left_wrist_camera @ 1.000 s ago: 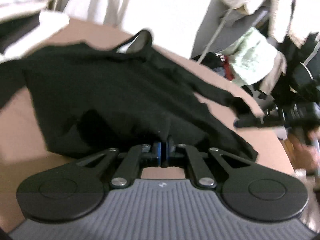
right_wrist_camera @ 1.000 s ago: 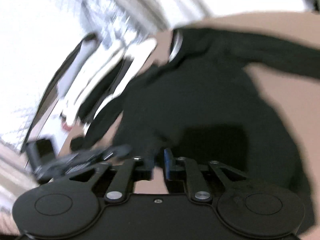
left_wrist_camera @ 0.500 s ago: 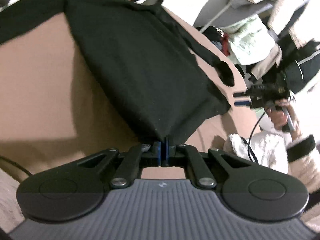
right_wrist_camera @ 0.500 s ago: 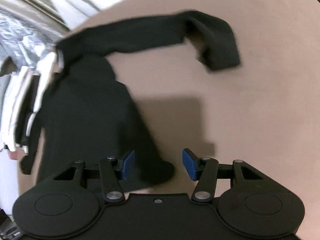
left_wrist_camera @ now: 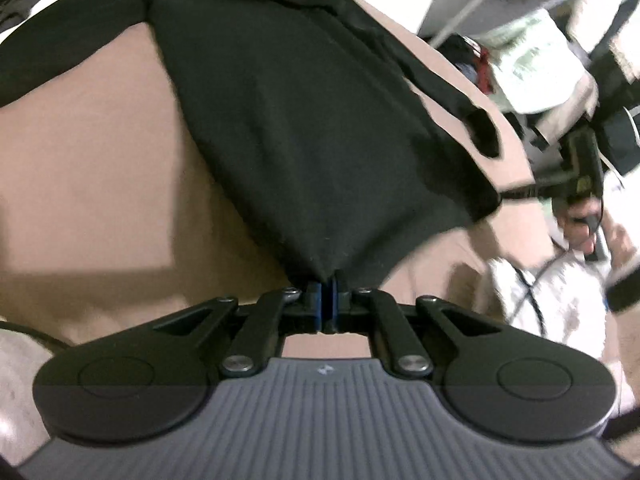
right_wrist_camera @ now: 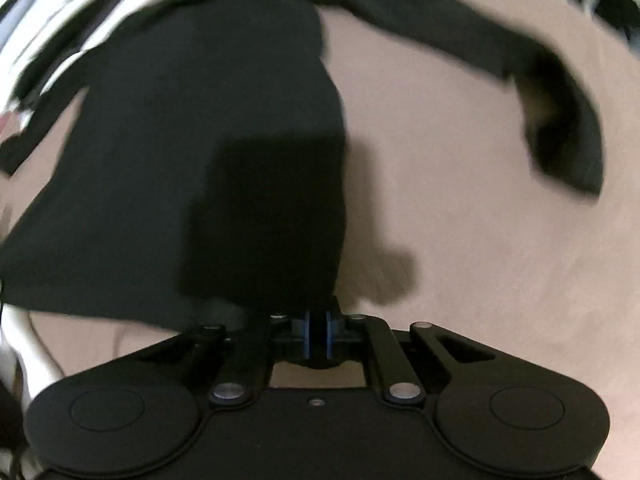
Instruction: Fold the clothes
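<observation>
Black long-sleeve top [left_wrist_camera: 304, 128] lies spread on the tan surface [left_wrist_camera: 92, 184], neckline at the far edge, body flat. In the left wrist view one sleeve runs off to the upper left, the other runs down the right side and ends in an open cuff near the surface's edge. Fabric is plain and matte, with no print that I can see. The hem is pulled to a peak at each held corner.

My left gripper [left_wrist_camera: 328, 300] has its jaws together, pinching one hem corner; the cloth fans out from the blue pads. My right gripper [right_wrist_camera: 316, 336] is clamped on the other hem corner. Its jaws have just been closing, and dark fabric now sits between the pads. It also shows from the left wrist camera at far right, held in a hand [left_wrist_camera: 578, 224]. The right wrist view is motion-blurred, so edge detail is poor.

Versus half a second ago: right jaws stood wide apart over the hem corner, now shut on it. The far sleeve in that view has swung from the top of frame to the right. Left grip is unchanged. Cluttered laundry [left_wrist_camera: 532, 68] sits beyond the surface.
</observation>
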Tool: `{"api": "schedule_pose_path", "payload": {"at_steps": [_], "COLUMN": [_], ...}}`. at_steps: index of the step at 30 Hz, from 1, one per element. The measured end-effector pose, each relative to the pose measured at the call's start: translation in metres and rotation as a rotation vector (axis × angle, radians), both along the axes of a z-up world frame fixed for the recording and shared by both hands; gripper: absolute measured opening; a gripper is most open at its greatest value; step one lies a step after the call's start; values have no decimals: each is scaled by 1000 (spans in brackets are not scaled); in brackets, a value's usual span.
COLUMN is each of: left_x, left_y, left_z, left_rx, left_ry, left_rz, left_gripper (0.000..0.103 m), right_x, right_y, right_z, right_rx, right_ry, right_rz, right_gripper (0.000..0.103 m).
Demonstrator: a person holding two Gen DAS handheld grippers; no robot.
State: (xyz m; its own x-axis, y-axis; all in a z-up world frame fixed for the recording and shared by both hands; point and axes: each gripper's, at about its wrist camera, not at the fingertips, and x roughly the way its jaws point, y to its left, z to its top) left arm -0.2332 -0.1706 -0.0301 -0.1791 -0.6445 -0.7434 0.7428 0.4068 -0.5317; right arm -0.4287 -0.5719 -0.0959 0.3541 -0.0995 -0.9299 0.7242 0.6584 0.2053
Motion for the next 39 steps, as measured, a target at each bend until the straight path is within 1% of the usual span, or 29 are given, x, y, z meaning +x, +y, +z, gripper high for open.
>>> {"api": "schedule_pose_path", "payload": {"at_steps": [1,3,4,5,6,7,9,10,11,12,14,15,16,18,19,20,21,22,24,25,26,27,29,30,32,34,35,37,39], "left_x": [-1,1,1,2,2,-1,-10,-16,-21,-25,-25,-23,-22,-19,-18,-17,-17,-16,-10,-5,2,11,36,50,74,96,109,140,176], "left_y": [7,21,25,25,24,21,12,10,10,13,18,20,19,14,12,11,11,12,18,21,22,21,16,9,-14,-44,-60,-90,-127], "left_z": [8,17,16,9,-1,-11,-32,-37,-37,-35,-31,-34,-40,-60,-66,-66,-63,-57,-39,-28,-16,-5,12,18,26,31,33,35,27], "left_rx": [-10,-5,5,30,62,103,196,220,208,183,161,178,212,334,355,353,346,331,267,227,183,142,74,56,48,36,23,-6,-5], "left_ry": [17,19,22,30,40,39,20,12,16,27,23,15,4,-5,-4,-1,-8,-20,-61,-82,-100,-112,-148,-189,-316,-445,-484,-522,-548], "left_rz": [-9,1,13,22,28,27,16,2,-13,-24,-22,-18,-16,-21,-30,-41,-55,-68,-80,-80,-71,-52,-6,18,45,61,70,89,98], "left_gripper": [4,4,4,4,4,4,4,4,4,4,5,6,8,14,15,15,18,22,41,44,47,50,56,56,56,56,57,60,61], "right_x": [-7,-26,-35,-40,-41,-37,-21,-18,-15,-14,-14,-17,-16,-7,-2,2,6,7,5,3,2,2,8,17,35,58,74,107,139], "right_y": [4,12,17,20,21,21,15,14,14,14,18,18,20,25,29,30,30,29,23,19,16,13,5,0,-12,-24,-33,-54,-76], "right_z": [20,59,72,79,77,68,42,28,19,17,21,25,24,10,0,-7,-11,-8,9,20,32,44,66,73,86,87,87,90,94], "right_rx": [-24,-51,-65,-81,-84,-69,-19,1,12,11,-6,-17,-32,-68,-89,-112,-135,-157,-173,-180,-195,-216,-266,-289,-334,-375,-396,-440,-486], "right_ry": [-46,-168,-207,-213,-189,-147,-52,-8,21,32,30,32,55,172,254,330,380,380,307,254,198,143,33,-6,-75,-97,-99,-101,-106], "right_rz": [5,6,20,33,41,43,31,28,29,34,44,50,62,106,130,149,166,169,124,102,89,81,63,50,27,35,46,64,83], "right_gripper": [9,9,9,9,9,9,8,8,8,8,9,9,9,9,9,10,14,16,21,22,26,33,41,47,52,53,54,54,54]}}
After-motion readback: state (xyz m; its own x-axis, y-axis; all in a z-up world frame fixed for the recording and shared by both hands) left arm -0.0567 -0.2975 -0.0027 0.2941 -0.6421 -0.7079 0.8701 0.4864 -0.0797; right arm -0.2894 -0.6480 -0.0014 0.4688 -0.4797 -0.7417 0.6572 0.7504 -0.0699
